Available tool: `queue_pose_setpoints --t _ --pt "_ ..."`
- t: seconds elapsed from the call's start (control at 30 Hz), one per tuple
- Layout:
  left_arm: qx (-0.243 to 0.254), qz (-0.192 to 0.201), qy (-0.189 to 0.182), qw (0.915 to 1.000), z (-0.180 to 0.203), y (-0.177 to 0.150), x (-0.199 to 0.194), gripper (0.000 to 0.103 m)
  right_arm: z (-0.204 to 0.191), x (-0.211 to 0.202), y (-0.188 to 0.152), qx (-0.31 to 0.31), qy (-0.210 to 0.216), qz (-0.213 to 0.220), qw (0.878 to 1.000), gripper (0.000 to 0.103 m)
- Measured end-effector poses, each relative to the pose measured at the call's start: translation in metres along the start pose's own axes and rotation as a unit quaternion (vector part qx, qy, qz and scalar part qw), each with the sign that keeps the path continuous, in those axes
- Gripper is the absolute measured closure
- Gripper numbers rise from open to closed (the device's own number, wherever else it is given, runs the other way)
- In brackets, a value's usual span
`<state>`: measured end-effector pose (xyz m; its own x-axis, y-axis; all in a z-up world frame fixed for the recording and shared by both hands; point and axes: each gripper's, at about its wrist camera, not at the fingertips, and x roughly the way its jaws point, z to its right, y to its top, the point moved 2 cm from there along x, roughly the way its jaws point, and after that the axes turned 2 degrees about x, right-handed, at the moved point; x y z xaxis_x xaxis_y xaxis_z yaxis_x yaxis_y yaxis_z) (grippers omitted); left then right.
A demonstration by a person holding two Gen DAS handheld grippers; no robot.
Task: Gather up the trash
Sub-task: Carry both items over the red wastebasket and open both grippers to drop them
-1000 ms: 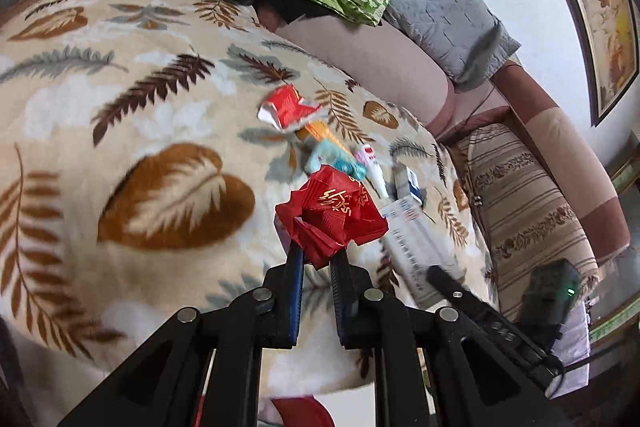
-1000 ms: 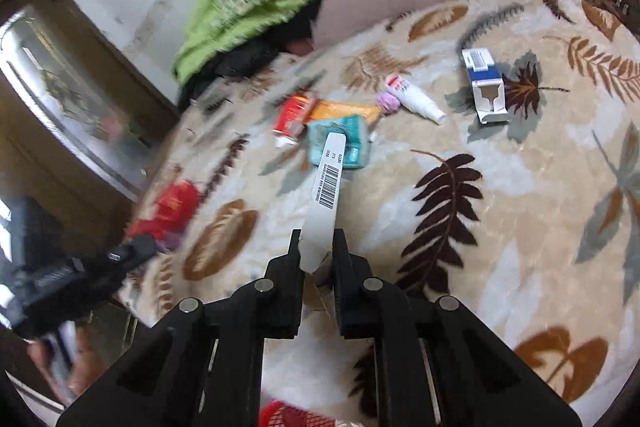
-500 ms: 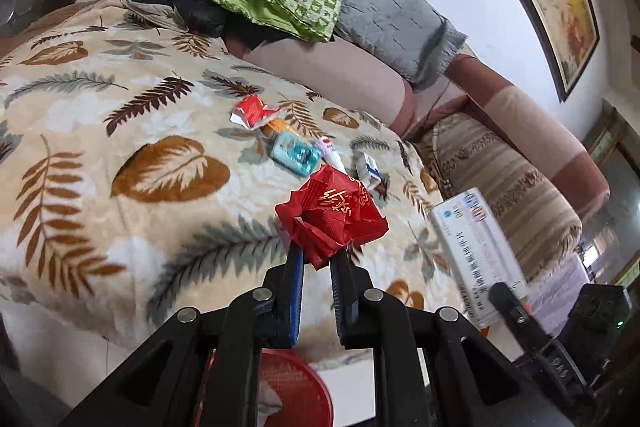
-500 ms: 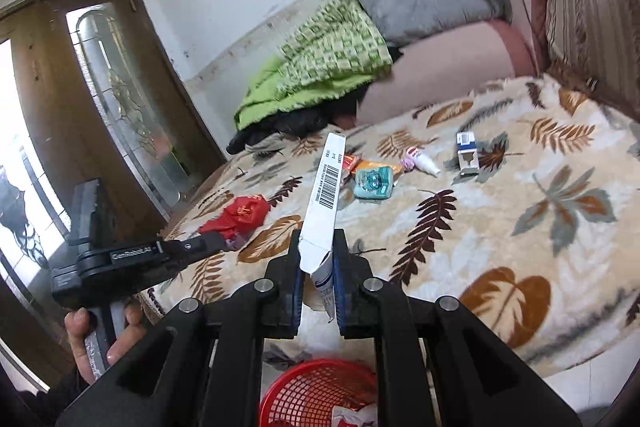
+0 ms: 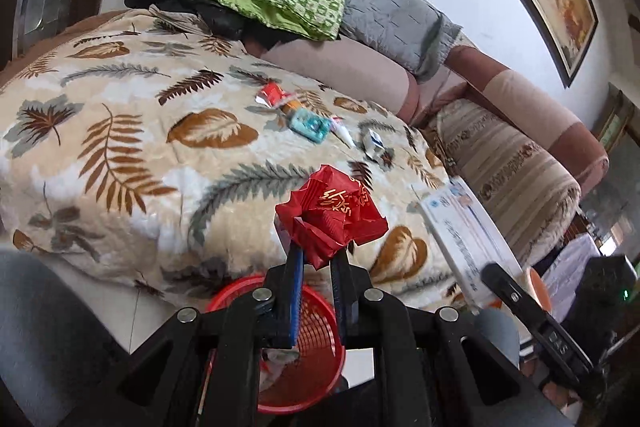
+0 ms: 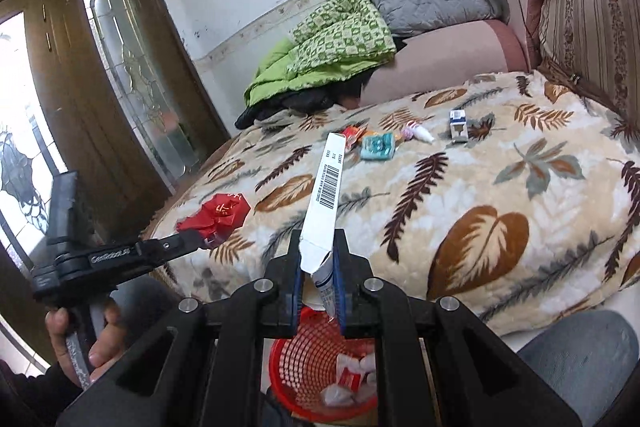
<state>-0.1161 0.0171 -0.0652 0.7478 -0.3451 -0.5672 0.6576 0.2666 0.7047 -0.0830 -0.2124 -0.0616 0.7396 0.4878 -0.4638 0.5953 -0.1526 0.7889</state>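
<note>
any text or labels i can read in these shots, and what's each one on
"GenRobot.AI", as best it reads: small white lettering on the black arm of the left gripper, seen from the right wrist.
Gold characters on the crumpled red wrapper: too creased to read.
Barcode and small print on the long white box in the right gripper: too small to read.
Blue print on that box's broad face: blurred.
Packets left on the leaf-print blanket: too small.

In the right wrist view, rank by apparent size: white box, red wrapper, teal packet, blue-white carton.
1. white box, though nearest the camera
2. red wrapper
3. teal packet
4. blue-white carton, only slightly smaller than the packet
</note>
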Motion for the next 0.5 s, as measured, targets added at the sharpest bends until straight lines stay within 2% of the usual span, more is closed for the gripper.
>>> queue_pose_setpoints --t 0.23,0.5 --pt "0.015 -0.017 0.002 0.9997 0.006 -0.022 -0.007 0.091 -0.015 -0.001 -0.014 -0.011 0.005 -0.020 1.000 0.090" --pt "0.023 -0.031 0.007 0.9992 0.009 -0.033 -0.003 0.091 -0.019 0.008 -0.022 -0.005 0.017 -0.038 0.999 0.090"
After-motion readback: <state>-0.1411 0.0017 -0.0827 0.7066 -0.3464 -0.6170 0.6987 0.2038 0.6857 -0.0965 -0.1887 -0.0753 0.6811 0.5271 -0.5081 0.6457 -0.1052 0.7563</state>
